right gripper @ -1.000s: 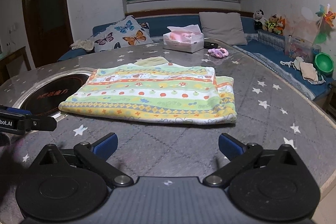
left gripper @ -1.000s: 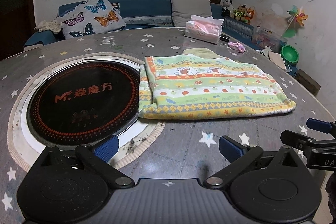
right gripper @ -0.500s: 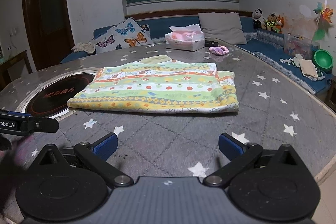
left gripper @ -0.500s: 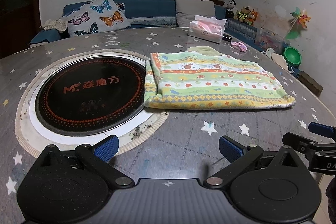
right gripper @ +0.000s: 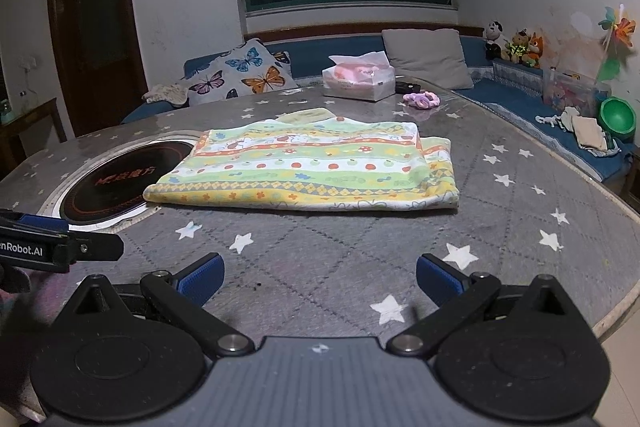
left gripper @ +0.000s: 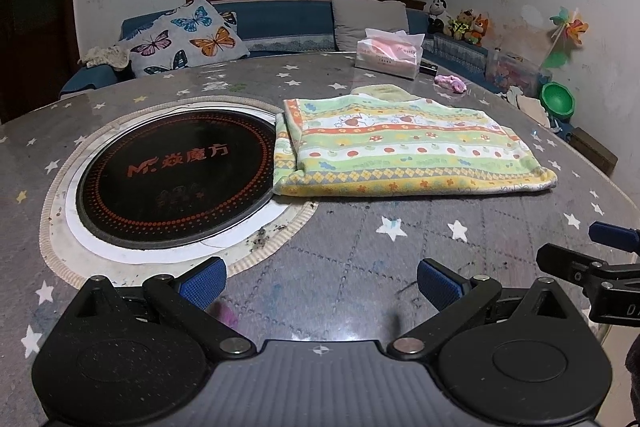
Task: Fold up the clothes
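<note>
Both of our tongs have drawn back toward the near edge since a second ago, so the folded garment now sits farther from each camera. We hold the left tongs released, their blue pads spread wide over the star-printed grey surface and gripping nothing. Our right tongs are likewise spread and empty; in the left wrist view they show at 3 o'clock, and in the right wrist view the left pair juts in at 9 o'clock.

Beyond the pads, at about 12 o'clock from the right tongs and 1 o'clock from the left, lies the folded garment, a striped yellow, green and orange piece with small fruit prints. It lies flat as a rough rectangle, a lower layer showing along one short side. Its other short side overlaps the pale rim of the round black cooktop set into the surface at 11 o'clock from the left tongs.

Farther off, at 12 to 1 o'clock, a tissue box stands near the far edge with a pink scrunchie just beside it. Behind the surface, a blue sofa carries a butterfly cushion.
</note>
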A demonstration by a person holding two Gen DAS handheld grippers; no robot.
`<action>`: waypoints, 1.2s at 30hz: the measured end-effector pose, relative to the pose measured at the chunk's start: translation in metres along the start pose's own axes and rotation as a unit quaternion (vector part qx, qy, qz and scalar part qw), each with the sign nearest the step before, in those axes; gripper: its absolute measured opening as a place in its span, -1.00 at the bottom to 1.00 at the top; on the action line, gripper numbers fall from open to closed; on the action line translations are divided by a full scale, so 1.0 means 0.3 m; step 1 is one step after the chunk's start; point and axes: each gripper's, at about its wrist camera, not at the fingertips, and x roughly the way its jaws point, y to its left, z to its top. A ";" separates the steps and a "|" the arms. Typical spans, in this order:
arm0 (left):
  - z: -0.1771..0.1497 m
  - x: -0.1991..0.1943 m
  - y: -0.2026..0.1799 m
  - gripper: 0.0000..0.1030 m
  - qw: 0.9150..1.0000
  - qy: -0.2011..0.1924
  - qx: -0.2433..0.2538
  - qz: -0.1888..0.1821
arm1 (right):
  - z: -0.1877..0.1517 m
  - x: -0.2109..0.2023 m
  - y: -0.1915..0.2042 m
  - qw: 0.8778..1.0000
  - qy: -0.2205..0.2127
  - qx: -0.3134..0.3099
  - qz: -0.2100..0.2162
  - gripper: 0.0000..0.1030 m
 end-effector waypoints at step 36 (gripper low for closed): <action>-0.043 -0.056 -0.044 1.00 1.000 -0.003 0.024 0.013 | -0.012 -0.073 0.025 1.000 -0.019 0.001 0.007 1.00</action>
